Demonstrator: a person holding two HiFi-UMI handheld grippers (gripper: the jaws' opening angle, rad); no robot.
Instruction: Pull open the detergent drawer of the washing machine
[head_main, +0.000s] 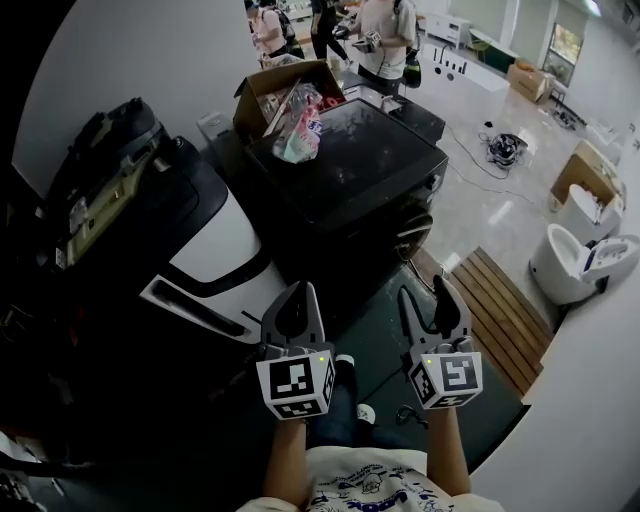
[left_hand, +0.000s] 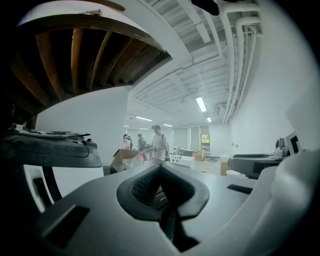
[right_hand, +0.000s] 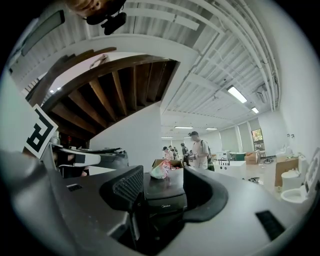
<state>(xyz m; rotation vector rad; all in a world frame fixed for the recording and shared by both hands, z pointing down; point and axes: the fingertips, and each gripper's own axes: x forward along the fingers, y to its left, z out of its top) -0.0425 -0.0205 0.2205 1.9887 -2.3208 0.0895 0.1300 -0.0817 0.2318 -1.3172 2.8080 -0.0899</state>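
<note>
The black washing machine (head_main: 350, 165) stands ahead of me, its dark top towards me and its front panel (head_main: 418, 222) turned to the right. I cannot pick out the detergent drawer. My left gripper (head_main: 299, 292) hangs short of the machine's near corner, its jaws closed together and holding nothing (left_hand: 160, 166). My right gripper (head_main: 423, 293) is level with it on the right, open and empty. In the right gripper view the washing machine (right_hand: 165, 197) shows beyond the gap between the jaws of the right gripper (right_hand: 162, 182), still apart from them.
A colourful bag (head_main: 300, 135) lies on the machine's top beside an open cardboard box (head_main: 285, 90). A black-and-white appliance (head_main: 215, 250) stands close at the left. A wooden slatted platform (head_main: 500, 310), white toilets (head_main: 580, 260) and floor cables (head_main: 505, 150) are on the right. People (head_main: 385, 35) stand behind.
</note>
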